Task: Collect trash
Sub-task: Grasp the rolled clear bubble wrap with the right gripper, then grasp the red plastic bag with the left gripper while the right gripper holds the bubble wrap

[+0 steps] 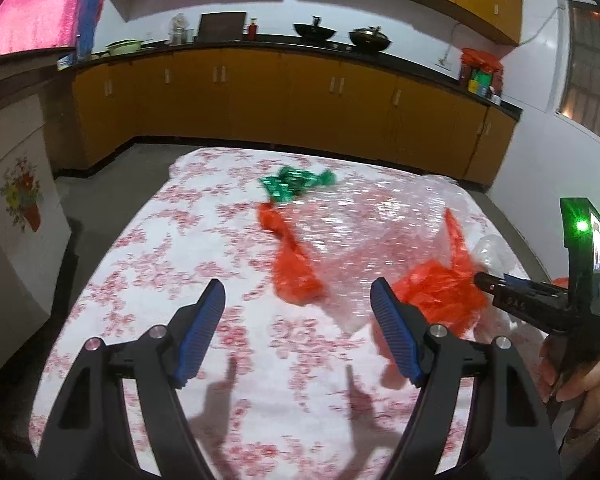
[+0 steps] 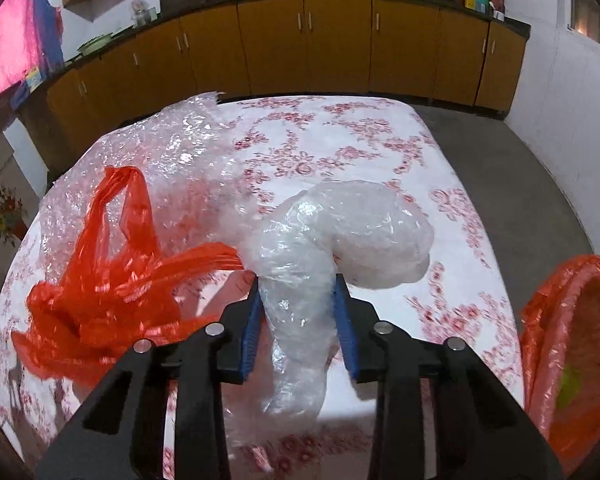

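Observation:
On the floral tablecloth lie a green foil wrapper, a twisted red plastic bag, a crumpled red bag and a sheet of bubble wrap. My left gripper hangs open above the cloth, just short of the twisted red bag, with nothing between its fingers. In the right wrist view my right gripper is shut on a wad of clear plastic wrap, with both blue pads pressing its neck. The crumpled red bag lies to its left, partly on the bubble wrap.
A bin lined with a red bag stands at the table's right edge, something yellow-green inside. Yellow cabinets under a dark counter with pans run along the far wall. Grey floor surrounds the table. A hand holds the right gripper.

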Available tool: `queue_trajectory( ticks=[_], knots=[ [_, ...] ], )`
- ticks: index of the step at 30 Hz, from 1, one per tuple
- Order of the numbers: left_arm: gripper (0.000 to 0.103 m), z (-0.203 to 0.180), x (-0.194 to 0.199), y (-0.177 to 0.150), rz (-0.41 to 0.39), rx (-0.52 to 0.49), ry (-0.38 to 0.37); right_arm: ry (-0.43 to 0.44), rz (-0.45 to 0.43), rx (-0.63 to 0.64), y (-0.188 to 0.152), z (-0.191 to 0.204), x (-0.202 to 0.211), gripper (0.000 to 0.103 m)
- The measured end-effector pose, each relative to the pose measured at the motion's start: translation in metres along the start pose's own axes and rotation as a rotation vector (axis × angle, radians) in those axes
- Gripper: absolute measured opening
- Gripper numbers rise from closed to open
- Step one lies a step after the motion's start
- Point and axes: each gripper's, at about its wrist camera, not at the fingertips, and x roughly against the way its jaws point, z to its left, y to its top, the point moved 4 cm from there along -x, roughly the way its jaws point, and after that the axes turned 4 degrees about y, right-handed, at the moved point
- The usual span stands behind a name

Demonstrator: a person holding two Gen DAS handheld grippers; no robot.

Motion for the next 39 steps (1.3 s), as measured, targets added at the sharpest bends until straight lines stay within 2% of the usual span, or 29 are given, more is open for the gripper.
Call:
queue_trajectory(
  ticks=[6,12,16,23,33,35,39],
  knots=[
    [0.080,-0.033,-0.003,0.002,0.005,-0.038,-0.068,-0.010,-0.033,-0.044,-0.005,-0.016,0.020,0.033],
    [0.082,-0.074,-0.022,0.002,0.062,-0.085,-0.145,-0.004,-0.040,-0.087,-0.011,-0.030,0.033,0.033],
    [0.082,-0.094,-0.037,-0.003,0.105,-0.114,-0.152,-0.004,-0.033,-0.117,-0.016,-0.041,0.034,0.034],
    [0.082,-0.108,-0.046,-0.005,0.114,-0.146,-0.150,-0.017,-0.008,-0.169,-0.020,-0.060,0.029,0.036],
    [0.082,-0.121,-0.060,-0.006,0.140,-0.169,-0.162,-0.030,-0.018,-0.141,-0.026,-0.064,0.036,0.035],
    [0.080,-0.124,-0.063,-0.008,0.154,-0.168,-0.169,-0.031,-0.020,-0.144,-0.027,-0.067,0.040,0.035],
    [0.063,-0.129,-0.066,-0.011,0.161,-0.184,-0.172,-0.033,-0.026,-0.145,-0.029,-0.070,0.048,0.035]
  ],
)
